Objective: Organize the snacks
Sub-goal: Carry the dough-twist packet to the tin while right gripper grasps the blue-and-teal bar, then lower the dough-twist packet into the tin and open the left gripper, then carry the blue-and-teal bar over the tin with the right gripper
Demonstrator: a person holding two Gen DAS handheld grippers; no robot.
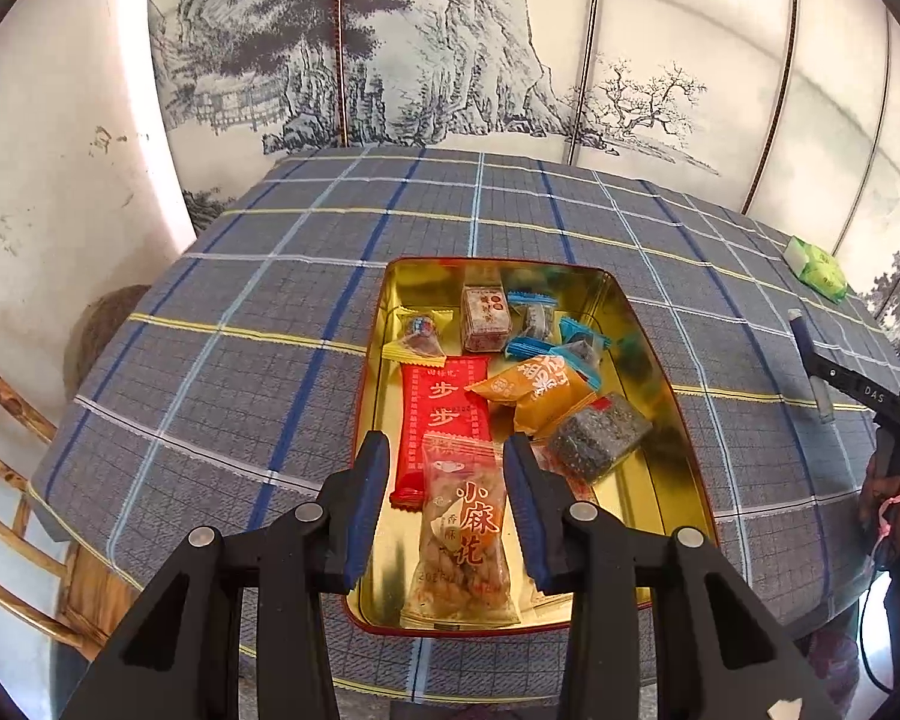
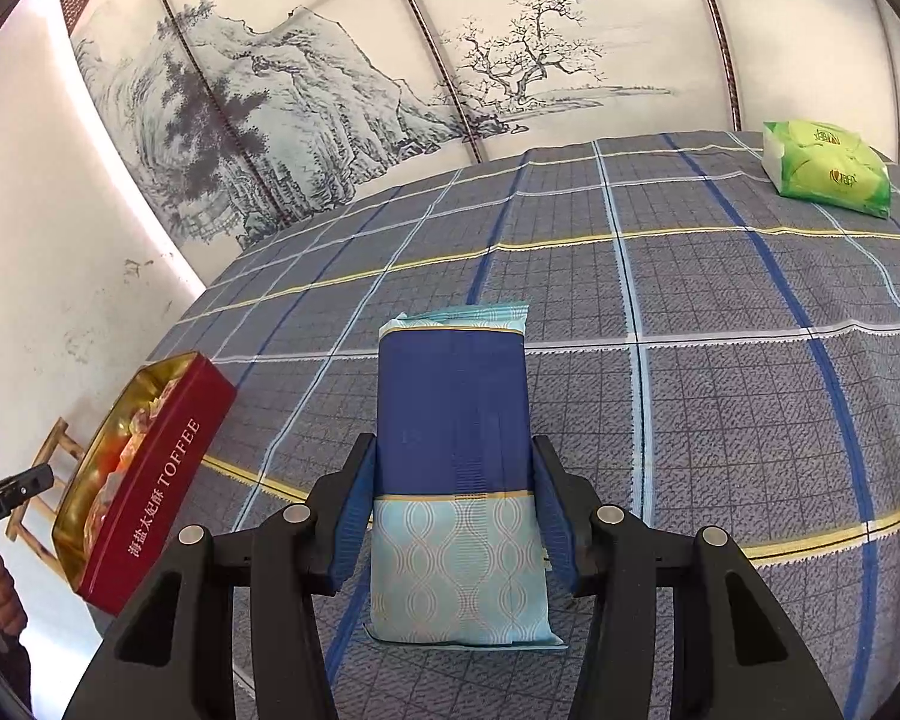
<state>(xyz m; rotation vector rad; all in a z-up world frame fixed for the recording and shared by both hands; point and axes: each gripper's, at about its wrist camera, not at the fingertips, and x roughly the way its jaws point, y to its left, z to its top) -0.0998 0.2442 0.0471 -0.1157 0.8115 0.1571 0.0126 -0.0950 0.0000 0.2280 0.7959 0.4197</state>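
Observation:
A red toffee tin (image 1: 660,354) with a gold inside lies open on the checked cloth and holds several wrapped snacks. Among them are a red bar (image 1: 444,402), an orange packet (image 1: 534,390) and a dark sesame block (image 1: 600,438). My left gripper (image 1: 444,456) hangs over the tin's near end, shut on a clear packet of fried twists (image 1: 462,534). My right gripper (image 2: 453,468) is shut on a blue and pale teal snack pack (image 2: 453,420) above the cloth, well to the right of the tin (image 2: 168,480).
A green tissue pack (image 2: 828,168) lies at the far right of the table (image 2: 720,390). A painted screen stands behind the table. A wooden chair (image 1: 6,480) is at the left edge. A person's hand (image 1: 888,504) shows at the right.

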